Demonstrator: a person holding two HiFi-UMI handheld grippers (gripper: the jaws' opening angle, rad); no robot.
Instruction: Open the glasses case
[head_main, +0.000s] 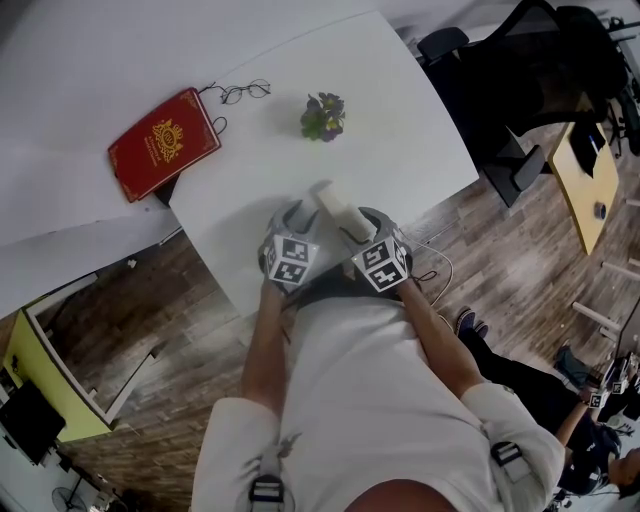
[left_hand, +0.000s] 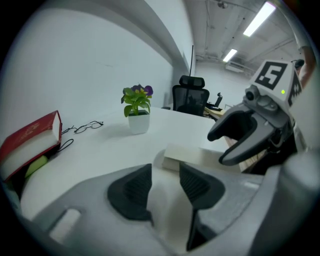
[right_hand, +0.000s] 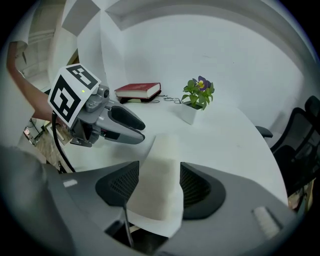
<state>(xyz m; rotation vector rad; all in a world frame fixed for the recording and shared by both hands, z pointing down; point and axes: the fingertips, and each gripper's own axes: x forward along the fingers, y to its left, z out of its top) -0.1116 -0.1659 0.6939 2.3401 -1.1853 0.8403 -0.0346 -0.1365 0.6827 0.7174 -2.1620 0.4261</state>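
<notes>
A white glasses case (head_main: 338, 210) lies closed between the jaws of my right gripper (head_main: 360, 222), its far end pointing out over the white table (head_main: 400, 120). In the right gripper view both pads (right_hand: 192, 186) sit against the sides of the case (right_hand: 160, 175), so this gripper (right_hand: 159, 182) is shut on it. My left gripper (head_main: 292, 212) is close on the left of the case, jaws a little apart with nothing in them. In the left gripper view only bare table shows between its pads (left_hand: 131, 192), and the case (left_hand: 195, 157) lies just beyond, under the right gripper (left_hand: 240, 135).
A red book (head_main: 163, 142) lies at the table's far left with spectacles (head_main: 245, 92) beside it. A small potted plant (head_main: 323, 116) stands beyond the case. A black office chair (head_main: 530, 70) is off the right edge. The table's near edge is under my grippers.
</notes>
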